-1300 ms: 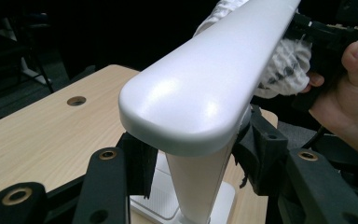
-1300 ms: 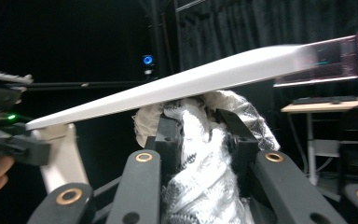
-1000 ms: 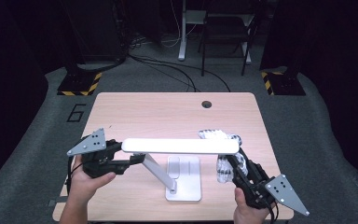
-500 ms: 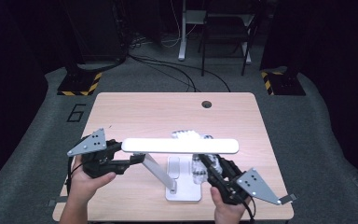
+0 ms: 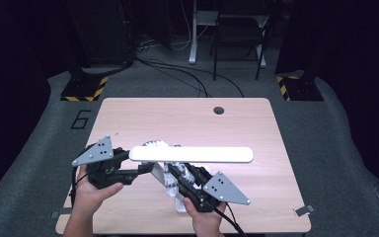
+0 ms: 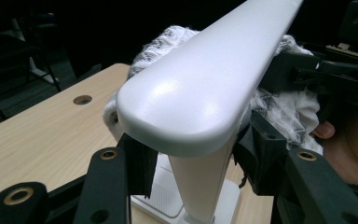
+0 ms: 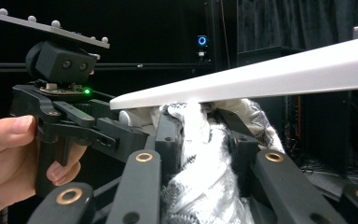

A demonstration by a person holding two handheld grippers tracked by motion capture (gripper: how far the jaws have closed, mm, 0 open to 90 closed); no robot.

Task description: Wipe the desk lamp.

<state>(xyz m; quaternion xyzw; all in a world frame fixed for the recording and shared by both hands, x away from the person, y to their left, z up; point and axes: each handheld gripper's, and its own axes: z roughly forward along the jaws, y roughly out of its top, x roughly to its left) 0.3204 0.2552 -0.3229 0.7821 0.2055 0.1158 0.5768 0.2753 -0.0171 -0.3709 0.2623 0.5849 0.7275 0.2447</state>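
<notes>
Here, wiping the lamp head (image 5: 192, 154).
The left gripper (image 6: 186, 163) clamps the stiff lamp arm (image 6: 200, 184); the right gripper (image 7: 200, 140) pinches the soft, limp cloth (image 7: 205, 186), bunched mid-fold.

Black left claw (image 5: 145, 169), right claw (image 5: 173, 174), grey triangular plates, brass-ringed screws, trailing cables

A bare wooden table (image 5: 128, 118), cables (image 5: 177, 74) on grey floor behind.
</notes>
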